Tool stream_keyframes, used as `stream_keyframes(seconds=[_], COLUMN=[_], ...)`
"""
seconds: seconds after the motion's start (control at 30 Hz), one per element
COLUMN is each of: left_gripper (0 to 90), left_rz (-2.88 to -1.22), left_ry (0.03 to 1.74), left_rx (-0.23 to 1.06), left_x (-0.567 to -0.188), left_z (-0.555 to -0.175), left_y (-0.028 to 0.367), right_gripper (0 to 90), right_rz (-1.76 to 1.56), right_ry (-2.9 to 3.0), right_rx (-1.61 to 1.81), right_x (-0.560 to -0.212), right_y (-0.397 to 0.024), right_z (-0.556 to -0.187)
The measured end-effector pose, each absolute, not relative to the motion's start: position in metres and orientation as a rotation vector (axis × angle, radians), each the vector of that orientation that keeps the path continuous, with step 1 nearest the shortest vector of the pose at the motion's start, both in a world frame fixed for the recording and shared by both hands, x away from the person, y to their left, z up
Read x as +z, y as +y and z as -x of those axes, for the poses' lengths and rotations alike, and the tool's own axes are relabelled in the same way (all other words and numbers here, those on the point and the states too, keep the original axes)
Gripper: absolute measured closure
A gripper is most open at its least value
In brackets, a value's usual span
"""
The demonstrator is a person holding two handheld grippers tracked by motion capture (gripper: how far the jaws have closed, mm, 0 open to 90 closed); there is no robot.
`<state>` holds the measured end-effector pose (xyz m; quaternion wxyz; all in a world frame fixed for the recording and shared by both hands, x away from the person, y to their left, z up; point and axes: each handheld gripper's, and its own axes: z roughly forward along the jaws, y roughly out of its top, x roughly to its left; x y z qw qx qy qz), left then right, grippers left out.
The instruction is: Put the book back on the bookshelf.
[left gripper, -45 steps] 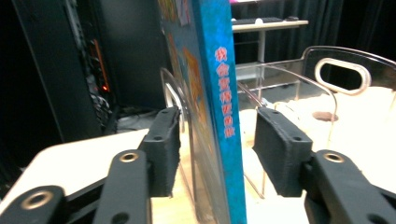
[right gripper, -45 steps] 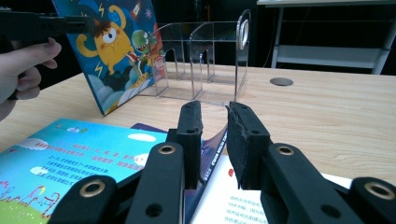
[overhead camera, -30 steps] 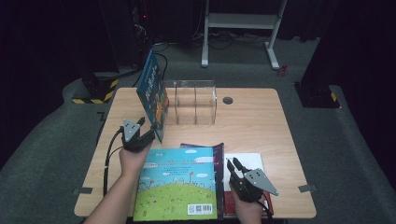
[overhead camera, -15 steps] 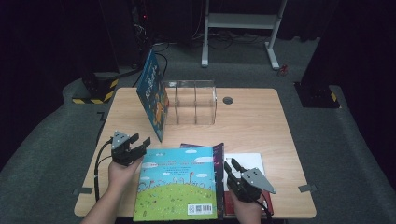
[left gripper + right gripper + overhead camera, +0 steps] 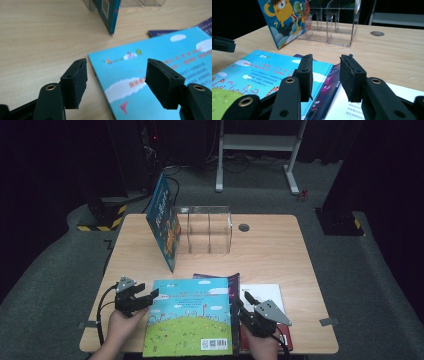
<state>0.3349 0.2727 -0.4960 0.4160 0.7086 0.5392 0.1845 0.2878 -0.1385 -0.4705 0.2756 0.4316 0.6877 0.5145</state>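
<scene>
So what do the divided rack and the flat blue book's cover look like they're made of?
Divided rack: clear rigid plastic, probably acrylic; the table shows through it and its edges catch light. Flat blue book: printed card or paper cover, seemingly coated, with a soft sheen in the left gripper view.

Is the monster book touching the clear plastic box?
Touching. In the right gripper view, the monster book leans tilted against the end wall of the clear plastic box; the high view shows the same lean.

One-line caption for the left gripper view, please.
Left claw, jaws open with nothing between the pads, poised over the near left corner of the blue picture book lying flat on the wooden table.
</scene>
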Motion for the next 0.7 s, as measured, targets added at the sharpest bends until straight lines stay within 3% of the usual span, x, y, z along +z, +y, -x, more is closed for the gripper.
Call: stream_keyframes(seconds=[0.4,0.7], left_gripper=[30.0,26.4], left_rz=[-1.853,-1.855], left_ry=[1.406,1.433], left_rx=[0.35,0.283], left_x=[-0.511,-0.515], left_z=[-0.317,-0.308], left_y=[0.271,0.267], right_gripper=[59.1,47.4], right_rz=[-1.141,-1.131], right_ry=[1.954,2.107], right_rx=[1.365,1.301], right_x=[-0.473,-0.48], right_y=[-0.13,-0.117], right_z=[-0.288,-0.293])
